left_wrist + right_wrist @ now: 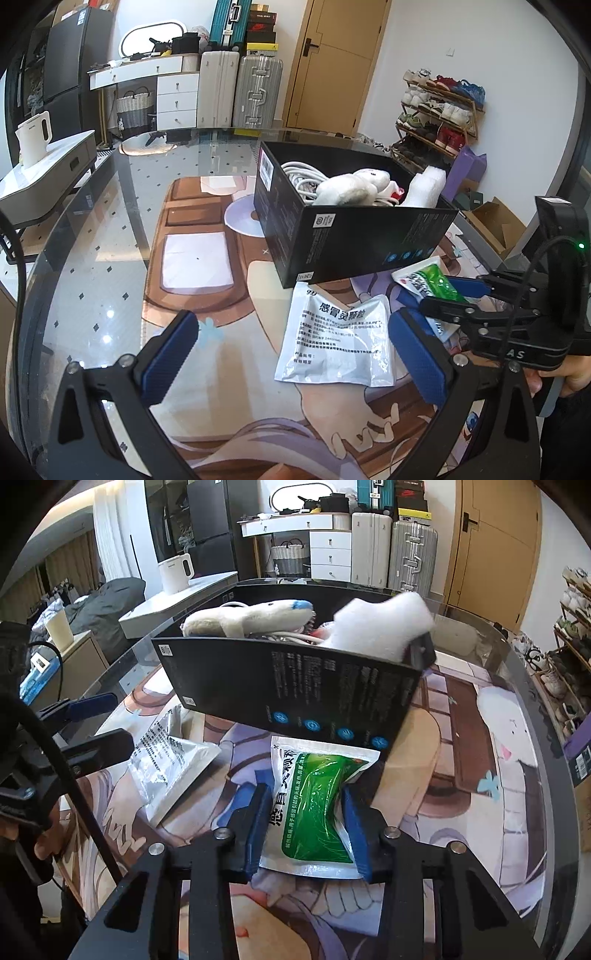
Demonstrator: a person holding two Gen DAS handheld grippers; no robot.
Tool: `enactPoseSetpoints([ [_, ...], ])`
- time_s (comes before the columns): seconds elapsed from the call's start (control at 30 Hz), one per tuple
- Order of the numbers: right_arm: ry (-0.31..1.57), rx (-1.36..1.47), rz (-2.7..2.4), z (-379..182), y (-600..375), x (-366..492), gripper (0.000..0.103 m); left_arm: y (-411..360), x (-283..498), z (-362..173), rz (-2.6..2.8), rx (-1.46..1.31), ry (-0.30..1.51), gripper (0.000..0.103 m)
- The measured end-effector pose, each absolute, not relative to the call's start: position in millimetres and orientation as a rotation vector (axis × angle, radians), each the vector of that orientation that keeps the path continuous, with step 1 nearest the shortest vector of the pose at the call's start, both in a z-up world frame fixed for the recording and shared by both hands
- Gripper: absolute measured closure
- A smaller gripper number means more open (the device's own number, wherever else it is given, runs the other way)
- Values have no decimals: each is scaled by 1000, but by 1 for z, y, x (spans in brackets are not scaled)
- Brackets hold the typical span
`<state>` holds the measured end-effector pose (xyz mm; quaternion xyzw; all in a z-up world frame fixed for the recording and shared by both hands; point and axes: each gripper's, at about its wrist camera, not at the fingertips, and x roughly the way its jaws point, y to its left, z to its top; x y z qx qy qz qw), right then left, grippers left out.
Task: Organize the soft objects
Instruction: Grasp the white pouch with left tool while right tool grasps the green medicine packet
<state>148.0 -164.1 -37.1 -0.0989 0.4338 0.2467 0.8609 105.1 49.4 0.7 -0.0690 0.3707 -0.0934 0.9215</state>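
Observation:
A black box [351, 236] [295, 686] stands on the glass table and holds a white plush toy [351, 186] [247, 618], white cable [299, 173] and white foam [424, 186] [380, 626]. My right gripper [304, 805] [448, 295] is shut on a green and white pouch [314, 805] [428, 280] just in front of the box. A silver pouch [340, 339] [170, 760] lies flat on the mat. My left gripper [291, 350] [99, 720] is open and empty, its right finger beside the silver pouch.
A printed mat [207, 258] covers the table's middle. A white side cabinet with a kettle [33, 136] stands left. Suitcases [240, 92], a door and a shoe rack [439, 110] lie beyond the table. Cardboard boxes [491, 221] sit to the right.

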Motion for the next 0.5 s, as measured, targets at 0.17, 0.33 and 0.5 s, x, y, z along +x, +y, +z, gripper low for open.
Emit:
enactPoseSetpoints([
  [0.17, 911, -185, 539, -35, -174, 146, 65, 34, 108, 1, -173, -61, 785, 0],
  [0.33, 899, -165, 560, -28, -182, 145, 82, 11, 111, -2, -192, 42, 821, 0],
  [0.5, 911, -180, 561, -28, -184, 143, 83, -3, 119, -6, -216, 91, 866, 0],
])
